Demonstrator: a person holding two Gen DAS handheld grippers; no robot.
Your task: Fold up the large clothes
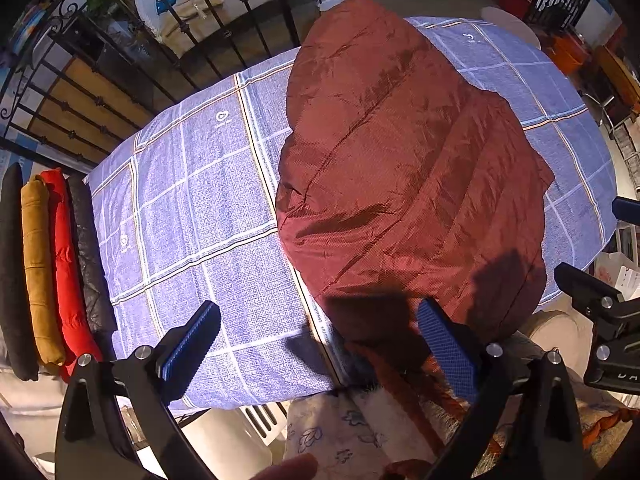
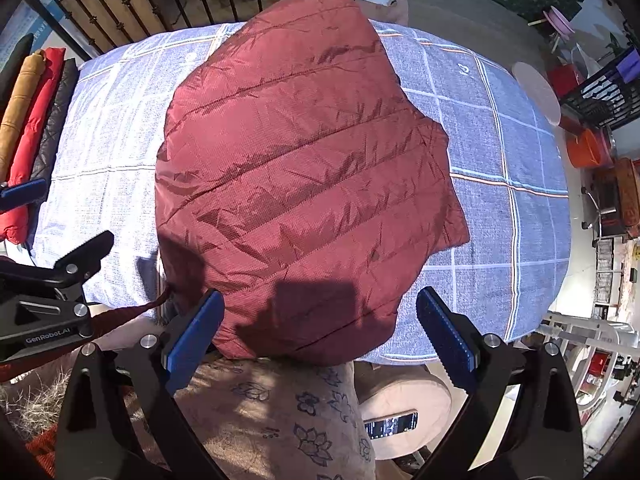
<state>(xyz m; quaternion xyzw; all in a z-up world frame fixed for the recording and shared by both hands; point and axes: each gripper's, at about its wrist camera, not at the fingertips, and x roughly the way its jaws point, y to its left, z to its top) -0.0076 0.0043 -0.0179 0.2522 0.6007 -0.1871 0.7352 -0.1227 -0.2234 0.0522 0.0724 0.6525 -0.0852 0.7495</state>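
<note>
A dark red quilted jacket (image 1: 400,168) lies folded on a table covered by a blue checked cloth (image 1: 192,200); it also shows in the right wrist view (image 2: 304,176) on the same cloth (image 2: 500,184). My left gripper (image 1: 320,344) is open and empty, above the table's near edge at the jacket's near left corner. My right gripper (image 2: 320,328) is open and empty, above the jacket's near edge. Each gripper shows at the side of the other's view.
Several folded garments, black, tan, red and dark grey (image 1: 56,264), lie in a row at the table's left end, also seen in the right wrist view (image 2: 32,128). A black iron railing (image 1: 120,64) runs behind. A floral cushion (image 2: 280,412) sits below the near edge.
</note>
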